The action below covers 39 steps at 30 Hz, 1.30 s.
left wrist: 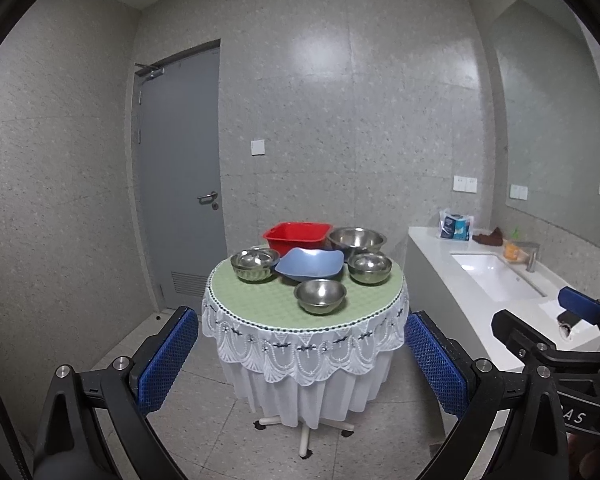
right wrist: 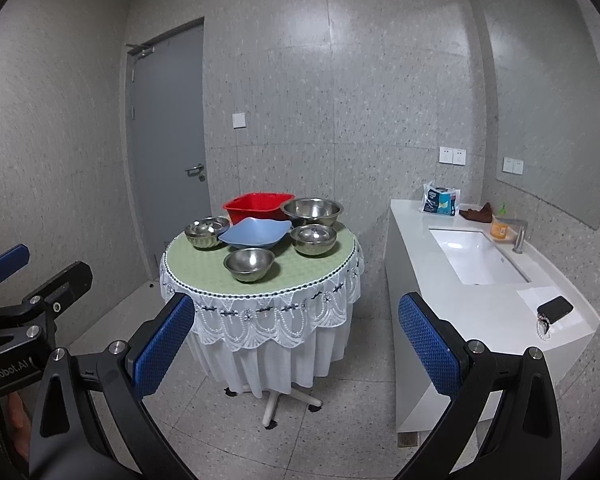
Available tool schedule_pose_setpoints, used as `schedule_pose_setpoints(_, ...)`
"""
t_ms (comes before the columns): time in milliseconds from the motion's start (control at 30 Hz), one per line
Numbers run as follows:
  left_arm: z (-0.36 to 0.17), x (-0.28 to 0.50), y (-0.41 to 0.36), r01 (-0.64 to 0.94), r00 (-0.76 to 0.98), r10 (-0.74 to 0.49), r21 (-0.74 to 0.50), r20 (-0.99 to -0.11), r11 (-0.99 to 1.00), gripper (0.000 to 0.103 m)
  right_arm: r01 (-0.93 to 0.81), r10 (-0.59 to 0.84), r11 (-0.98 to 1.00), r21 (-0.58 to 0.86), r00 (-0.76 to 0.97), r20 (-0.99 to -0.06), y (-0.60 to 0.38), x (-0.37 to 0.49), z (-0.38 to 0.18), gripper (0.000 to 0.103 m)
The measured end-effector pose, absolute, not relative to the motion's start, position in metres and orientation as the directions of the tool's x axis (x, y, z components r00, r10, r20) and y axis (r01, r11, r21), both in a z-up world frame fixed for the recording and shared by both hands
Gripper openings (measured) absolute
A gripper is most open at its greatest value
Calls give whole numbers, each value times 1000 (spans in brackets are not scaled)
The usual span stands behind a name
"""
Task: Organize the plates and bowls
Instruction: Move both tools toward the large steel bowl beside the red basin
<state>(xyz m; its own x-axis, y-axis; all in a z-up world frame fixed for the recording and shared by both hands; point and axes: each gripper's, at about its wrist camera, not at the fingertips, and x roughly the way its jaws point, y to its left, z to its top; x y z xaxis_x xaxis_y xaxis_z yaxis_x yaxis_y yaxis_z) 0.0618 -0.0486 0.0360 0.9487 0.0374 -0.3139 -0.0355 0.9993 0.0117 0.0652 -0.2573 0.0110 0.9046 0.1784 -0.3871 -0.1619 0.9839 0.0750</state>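
A round table (left wrist: 260, 308) (right wrist: 204, 272) with a green top and white lace cloth stands ahead. On it are a blue square plate (left wrist: 310, 265) (right wrist: 256, 233), a red square basin (left wrist: 298, 236) (right wrist: 258, 206), a large steel bowl (left wrist: 357, 240) (right wrist: 312, 210), and three small steel bowls: left (left wrist: 255, 264) (right wrist: 207, 232), right (left wrist: 369, 267) (right wrist: 314, 239), front (left wrist: 320, 296) (right wrist: 249, 264). My left gripper (left wrist: 300, 364) is open and empty, short of the table. My right gripper (right wrist: 296, 348) is open and empty, also short of it.
A white counter (right wrist: 480, 300) with a sink (right wrist: 476, 256) runs along the right wall; a packet, a brown cloth, an orange cup and a dark phone (right wrist: 556, 309) lie on it. A grey door (left wrist: 180, 176) is at the back left. The table stands on a wheeled base (right wrist: 274, 402).
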Motion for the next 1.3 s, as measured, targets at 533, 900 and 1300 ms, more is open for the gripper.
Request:
schedule_pose_setpoints(533, 38, 179, -40, -7, 911, -1, -18, -412, 1000, 102, -167, 197, 980, 104, 854, -481, -260, 154, -15, 103)
schedule_pose_setpoints(900, 54, 367, 10, 99, 911, -92, -2, -401, 995, 102, -67, 118, 990, 120, 865, -488, -226, 276, -16, 103)
schedule_pose_setpoints(1300, 64, 602, 31, 180, 829, -163, -20, -535, 983, 102, 36, 38, 992, 123, 833, -552, -227, 425, -10, 103)
